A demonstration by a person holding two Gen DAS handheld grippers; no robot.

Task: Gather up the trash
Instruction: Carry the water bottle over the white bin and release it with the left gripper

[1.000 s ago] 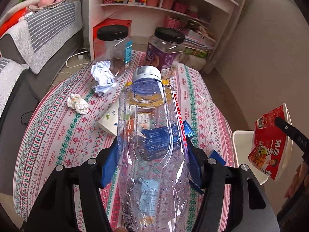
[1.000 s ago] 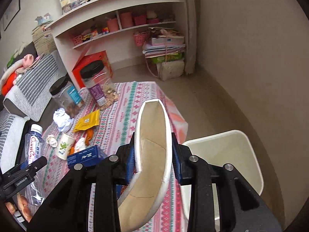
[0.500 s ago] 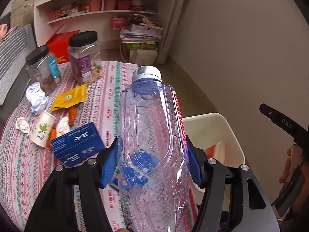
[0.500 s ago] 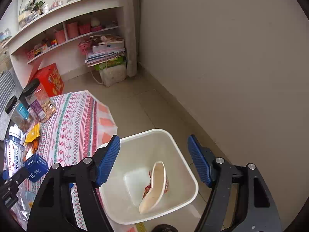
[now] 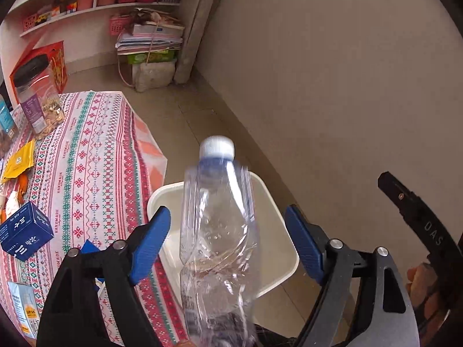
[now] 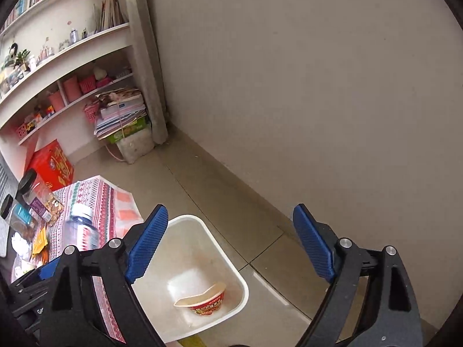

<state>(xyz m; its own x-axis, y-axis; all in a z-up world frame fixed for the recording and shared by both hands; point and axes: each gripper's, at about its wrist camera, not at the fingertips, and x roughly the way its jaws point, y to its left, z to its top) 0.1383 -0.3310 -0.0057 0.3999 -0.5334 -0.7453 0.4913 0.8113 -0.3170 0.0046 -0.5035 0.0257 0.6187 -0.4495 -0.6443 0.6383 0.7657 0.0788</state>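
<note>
A clear crumpled plastic bottle [image 5: 217, 231] with a white cap sits between the spread blue pads of my left gripper [image 5: 228, 245], above the white trash bin [image 5: 275, 211]. The pads stand apart from the bottle, which looks blurred. The bottle also shows in the right wrist view [image 6: 82, 231]. My right gripper [image 6: 231, 245] is open and empty above the bin [image 6: 208, 231]. A red instant-noodle cup [image 6: 205, 300] lies on its side at the bin's bottom.
A table with a patterned red cloth [image 5: 86, 173] stands left of the bin, holding a blue box [image 5: 24, 234], a yellow packet [image 5: 18, 159], a carton [image 5: 24, 309] and black-lidded jars [image 5: 37, 95]. A beige wall [image 5: 332, 86] runs close on the right. Shelves [image 6: 72, 86] stand behind.
My left gripper has swung from over the table to above the bin and opened, freeing the bottle. My right gripper opened and the noodle cup fell into the bin.
</note>
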